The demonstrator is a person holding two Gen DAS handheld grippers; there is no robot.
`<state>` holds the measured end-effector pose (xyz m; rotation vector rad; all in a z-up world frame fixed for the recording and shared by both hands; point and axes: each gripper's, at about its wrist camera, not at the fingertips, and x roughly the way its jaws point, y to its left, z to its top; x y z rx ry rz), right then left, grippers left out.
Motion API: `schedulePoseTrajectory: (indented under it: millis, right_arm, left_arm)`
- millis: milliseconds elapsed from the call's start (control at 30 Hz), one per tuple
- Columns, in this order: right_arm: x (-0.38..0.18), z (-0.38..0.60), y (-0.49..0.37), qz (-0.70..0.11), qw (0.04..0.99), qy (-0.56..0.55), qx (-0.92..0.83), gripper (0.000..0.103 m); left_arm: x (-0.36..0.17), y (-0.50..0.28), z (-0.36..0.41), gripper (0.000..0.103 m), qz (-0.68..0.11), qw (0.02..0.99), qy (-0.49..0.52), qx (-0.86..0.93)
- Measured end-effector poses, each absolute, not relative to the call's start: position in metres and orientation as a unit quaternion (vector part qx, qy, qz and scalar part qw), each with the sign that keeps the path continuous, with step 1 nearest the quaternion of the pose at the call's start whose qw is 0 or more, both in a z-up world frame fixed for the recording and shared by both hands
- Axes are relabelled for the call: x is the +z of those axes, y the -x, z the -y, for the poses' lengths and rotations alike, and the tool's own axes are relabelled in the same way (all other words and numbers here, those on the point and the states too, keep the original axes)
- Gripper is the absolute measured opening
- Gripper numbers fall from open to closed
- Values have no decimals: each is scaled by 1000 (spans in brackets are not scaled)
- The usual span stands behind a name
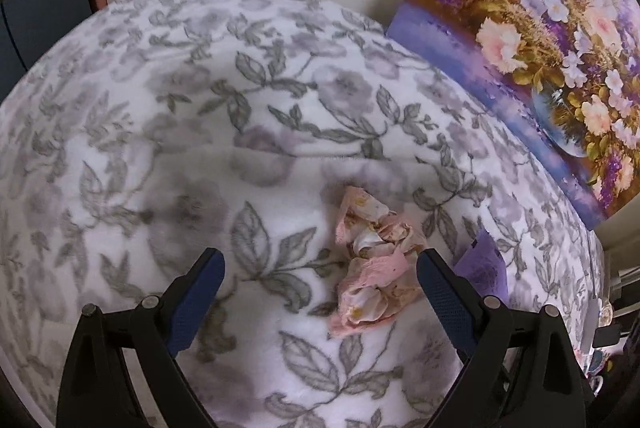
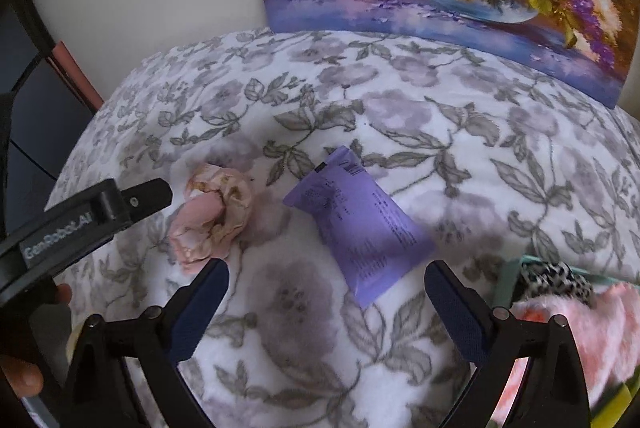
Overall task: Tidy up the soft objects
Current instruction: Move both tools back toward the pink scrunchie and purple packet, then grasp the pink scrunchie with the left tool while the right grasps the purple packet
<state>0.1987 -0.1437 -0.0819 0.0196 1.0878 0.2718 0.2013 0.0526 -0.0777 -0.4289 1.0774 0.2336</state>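
Floral blanket (image 1: 200, 107) (flower painting (image 1: 560, 47) behind)

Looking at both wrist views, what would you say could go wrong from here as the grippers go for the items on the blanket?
1. The crumpled pink cloth sits off-centre, close to the right finger of the open left gripper; closing now might catch only an edge.
2. The plush floral blanket could get pinched along with the cloth.
3. The flat purple packet lies flush on the blanket ahead of the open right gripper, so the fingers may slide over it.
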Motion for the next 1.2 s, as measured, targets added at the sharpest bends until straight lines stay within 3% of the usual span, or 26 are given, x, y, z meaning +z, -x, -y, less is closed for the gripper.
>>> schedulePoseTrajectory:
  millis: [267, 467, 633, 733, 800, 900, 1133, 1200]
  right_arm:
    - [-105, 143, -217, -525, 841, -19, 128, 92]
    - [-110, 138, -224, -517, 848, 12, 112, 87]
    - [-100, 128, -224, -498, 858, 41, 122, 86]
    - [-101, 125, -226, -498, 857, 39, 128, 85]
    - [-104, 126, -227, -498, 857, 43, 123, 83]
    - [-105, 129, -226, -498, 858, 39, 118, 82]
    - [-113, 135, -228, -497, 861, 46, 101, 75]
    - [-113, 137, -228, -496, 862, 51, 92, 66]
  left_arm:
    - [-99, -215, -50, 95, -531, 814, 209, 108]
    - [-108, -220, -44, 84, -546, 808, 194, 105]
    - [-107, -220, -38, 68, -551, 810, 172, 104]
    - [-105, -221, -37, 48, -552, 811, 166, 100]
    - [-104, -222, -35, 29, -552, 813, 165, 89]
    - [-104, -222, -31, 14, -552, 813, 166, 75]
    - [-101, -223, -35, 12, -550, 812, 175, 86]
    - [-100, -222, -38, 12, -549, 812, 175, 90]
